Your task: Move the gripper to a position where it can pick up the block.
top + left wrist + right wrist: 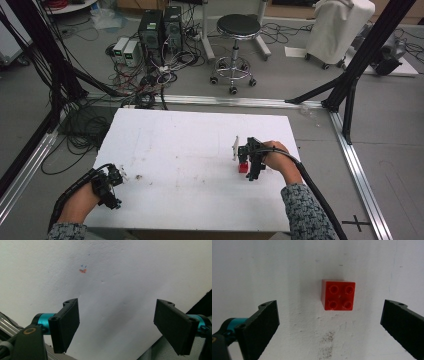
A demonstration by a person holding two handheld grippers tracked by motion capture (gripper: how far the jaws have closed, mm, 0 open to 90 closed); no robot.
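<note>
We see a red brick (338, 295) sitting flat on the white desk (190, 145), its four studs facing up; it looks square, with no clear long axis. Our right gripper (332, 322) hangs just above it, jaws spread wide and empty. Our left gripper (122, 327), also wide and empty, hovers at the desk's near left edge.
</note>
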